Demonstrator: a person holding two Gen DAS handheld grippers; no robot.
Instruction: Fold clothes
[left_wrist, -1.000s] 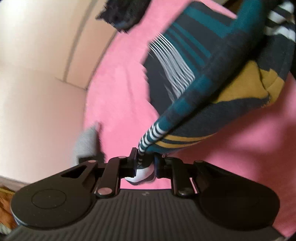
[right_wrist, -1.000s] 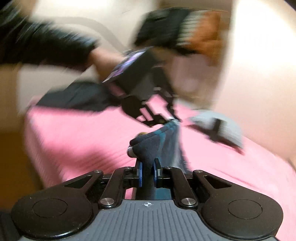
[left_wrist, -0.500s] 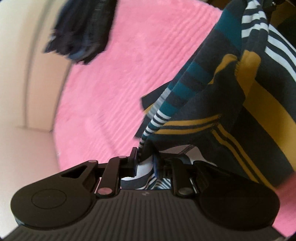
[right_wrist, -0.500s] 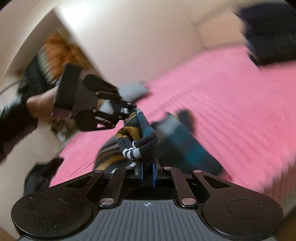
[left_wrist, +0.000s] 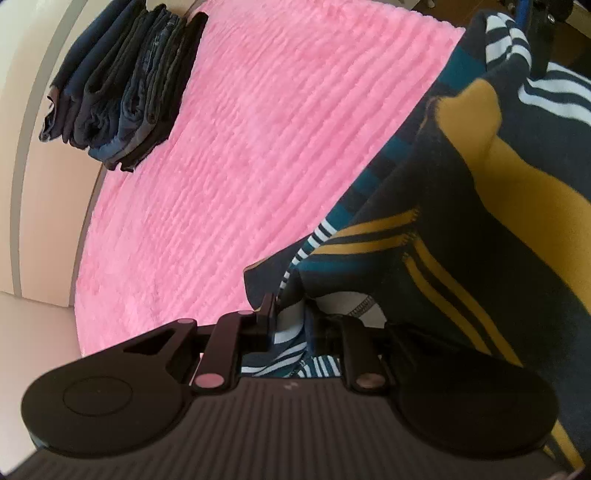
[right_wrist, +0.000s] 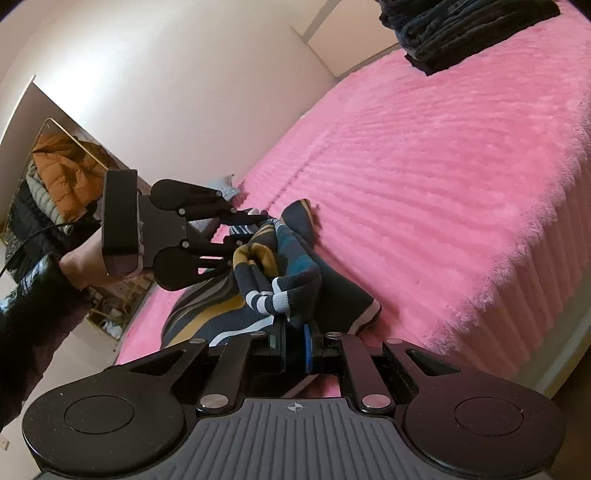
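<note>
A striped garment, navy with teal, mustard and white bands, hangs bunched between both grippers over the pink bed. My left gripper is shut on one edge of it. My right gripper is shut on another edge, near a white-striped cuff. In the right wrist view the left gripper shows at the left, held by a hand, with the garment stretched between the two. The lower part of the garment rests on the bed.
The pink ribbed bedspread covers the bed. A stack of folded dark clothes lies at its far end and also shows in the right wrist view. A small grey item lies by the wall. A mirror reflects hanging clothes.
Both grippers have swung round with the garment still held. The views have steadied, and the garment has come down lower onto the bed between them.
</note>
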